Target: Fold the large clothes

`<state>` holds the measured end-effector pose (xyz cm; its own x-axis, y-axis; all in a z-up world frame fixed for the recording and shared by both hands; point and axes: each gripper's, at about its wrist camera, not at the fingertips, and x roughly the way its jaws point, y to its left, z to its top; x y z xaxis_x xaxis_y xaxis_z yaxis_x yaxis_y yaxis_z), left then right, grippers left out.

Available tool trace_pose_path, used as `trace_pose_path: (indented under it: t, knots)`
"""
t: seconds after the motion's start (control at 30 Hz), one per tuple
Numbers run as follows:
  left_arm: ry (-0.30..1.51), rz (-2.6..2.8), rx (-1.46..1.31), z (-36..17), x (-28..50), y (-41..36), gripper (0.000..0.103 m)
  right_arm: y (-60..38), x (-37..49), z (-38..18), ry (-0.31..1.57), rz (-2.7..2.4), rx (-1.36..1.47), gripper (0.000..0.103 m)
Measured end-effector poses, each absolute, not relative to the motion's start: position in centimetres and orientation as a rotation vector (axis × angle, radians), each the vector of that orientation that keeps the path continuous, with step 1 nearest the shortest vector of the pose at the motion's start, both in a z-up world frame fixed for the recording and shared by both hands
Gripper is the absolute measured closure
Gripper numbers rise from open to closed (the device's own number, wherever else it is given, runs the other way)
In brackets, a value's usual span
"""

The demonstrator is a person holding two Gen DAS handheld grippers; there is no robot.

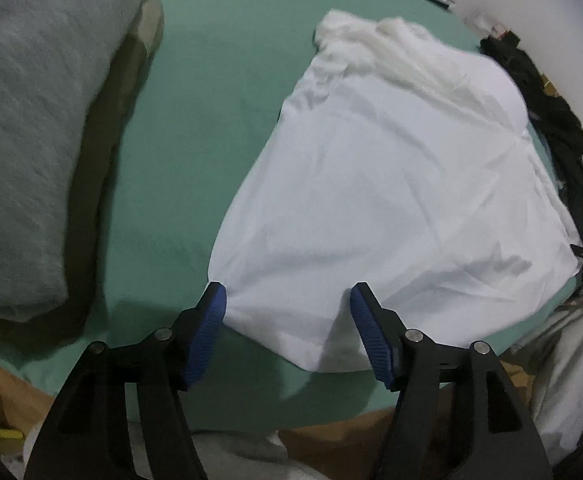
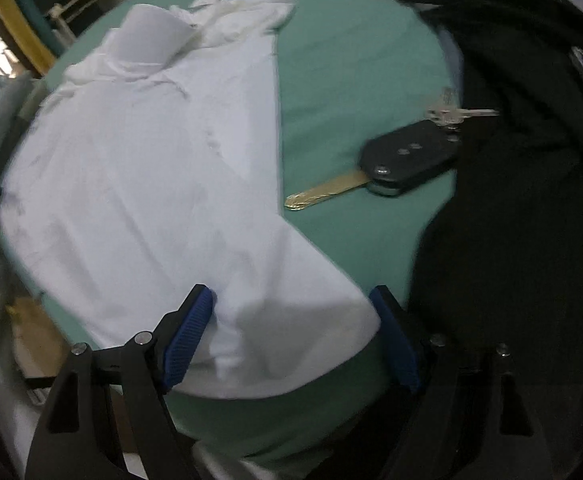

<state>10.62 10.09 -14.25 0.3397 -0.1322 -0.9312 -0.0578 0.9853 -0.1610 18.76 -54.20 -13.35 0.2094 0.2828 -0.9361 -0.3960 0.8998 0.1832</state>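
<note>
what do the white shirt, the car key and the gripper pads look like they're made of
White shirt: thin matte woven fabric, probably cotton; soft creases. Car key: glossy black plastic fob, brass-coloured metal blade. Left gripper pads: blue ribbed, likely rubber or soft plastic.

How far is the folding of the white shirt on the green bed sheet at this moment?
Done: the white cotton shirt lies spread on the green bed sheet, its far end still bunched. In hand: nothing is gripped; the left hand-held gripper and right hand-held gripper stand open over the near hem corners. Left: gripping the hem and making the folds.
</note>
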Motion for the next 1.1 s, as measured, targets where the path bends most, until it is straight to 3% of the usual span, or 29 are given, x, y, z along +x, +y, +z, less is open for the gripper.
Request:
trace_pose_path:
  t: [0.07,0.13,0.2,0.6,0.67,0.7,0.73,1.1]
  knots:
    - [1.235,-0.036,-0.145,-14.1,10.8,10.0,0.035,-53.7,18.3,-13.3,1.292,0.487,-0.118,0.033]
    - [1.207,-0.011,-0.127,-13.4,10.6,10.1,0.035,-53.5,17.8,-13.0,1.291,0.478,-0.135,0.076]
    - [1.165,0.016,-0.132,-12.6,10.4,10.7,0.035,-53.4,17.1,-12.7,1.295,0.497,-0.087,0.094]
    - [1.293,-0.002,0.0,-14.5,11.0,9.4,0.032,-54.3,15.4,-11.2,1.227,0.526,0.135,0.098]
    - [1.286,-0.055,-0.006,-14.1,10.6,8.9,0.057,-54.4,15.1,-10.7,1.201,0.534,0.2,0.098]
    - [1.282,-0.084,-0.012,-13.9,10.5,8.6,0.085,-54.7,15.0,-10.4,1.189,0.537,0.225,0.098]
    - [1.28,-0.107,-0.022,-13.7,10.3,8.5,0.099,-54.8,14.8,-10.1,1.173,0.537,0.253,0.098]
    - [1.058,-0.076,-0.142,-5.8,5.9,10.6,0.101,-57.3,12.0,-5.5,0.974,0.542,0.409,0.098]
